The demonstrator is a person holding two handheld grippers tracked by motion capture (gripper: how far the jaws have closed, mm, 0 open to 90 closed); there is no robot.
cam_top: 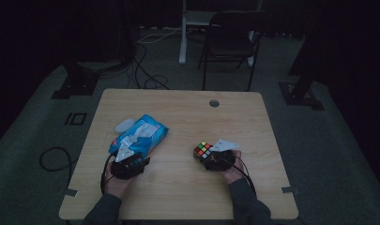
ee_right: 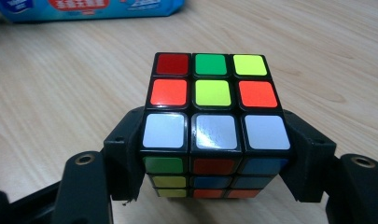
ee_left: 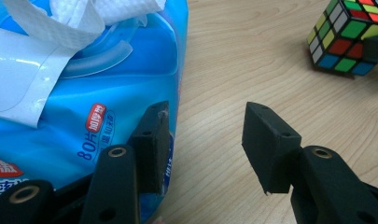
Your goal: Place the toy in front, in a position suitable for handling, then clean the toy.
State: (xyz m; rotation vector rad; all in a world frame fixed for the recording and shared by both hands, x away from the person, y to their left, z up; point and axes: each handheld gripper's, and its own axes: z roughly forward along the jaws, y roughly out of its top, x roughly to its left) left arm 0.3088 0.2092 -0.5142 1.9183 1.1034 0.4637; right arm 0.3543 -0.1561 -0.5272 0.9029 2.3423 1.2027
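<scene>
The right gripper (ee_right: 214,154) has its two black jaws pressed against opposite sides of a scrambled puzzle cube (ee_right: 213,116), one pad on each flank of the layer nearest the camera, so the cube is clamped between them. In the right gripper view its top face shows a row of red, green and yellow squares farthest off, then orange, yellow, orange, and three white squares closest to the gripper. From above, the cube (cam_top: 203,150) sits just ahead of the person's right hand (cam_top: 232,171), toward the right half of the wooden desk (cam_top: 187,117); whether it rests on the wood or is raised slightly off it cannot be told. The left gripper (ee_left: 203,140) has its jaws standing wide apart with bare wood between them; one jaw lies against the edge of a blue pack of wet wipes (ee_left: 74,107), the other is clear of it. A white wipe (ee_left: 79,14) pokes out of the opened flap on top of the pack. In the high view the pack (cam_top: 140,133) lies on the left half of the desk, just ahead of the left hand (cam_top: 117,180), well apart from the cube. Behind the desk stands a dark folding chair (cam_top: 232,37).
</scene>
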